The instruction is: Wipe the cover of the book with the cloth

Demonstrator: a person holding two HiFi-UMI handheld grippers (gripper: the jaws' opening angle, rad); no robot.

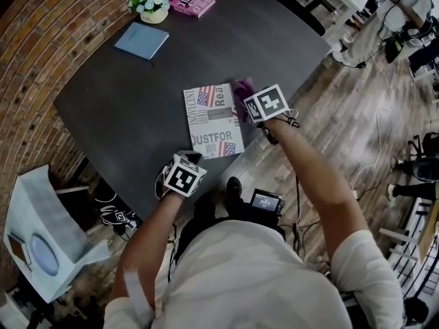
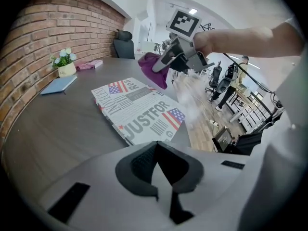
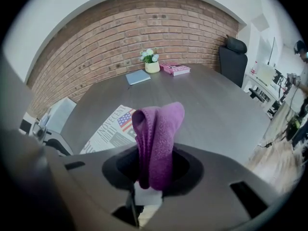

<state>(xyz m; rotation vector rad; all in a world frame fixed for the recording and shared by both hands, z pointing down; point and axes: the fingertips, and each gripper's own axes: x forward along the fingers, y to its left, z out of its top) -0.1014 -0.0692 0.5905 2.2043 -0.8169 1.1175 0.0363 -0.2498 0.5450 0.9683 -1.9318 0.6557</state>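
A: The dark grey table [image 1: 123,81] carries the white newsprint-cover book [image 1: 213,122], lying flat between both grippers.

B: Only the right gripper view shows the purple fleece cloth [image 3: 156,134] pinched in the right gripper [image 3: 149,186]. The left gripper [image 2: 156,177] is closed on nothing, beside the book's near corner.

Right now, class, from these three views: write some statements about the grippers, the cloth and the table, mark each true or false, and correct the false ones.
1. The right gripper is shut on a purple cloth. True.
2. The left gripper grips a corner of the book. False: its jaws are together with nothing between them.
3. The book lies flat on the dark table. True.
4. The flowerpot stands on that book. False: it stands at the table's far end by the brick wall, beside a pink book.
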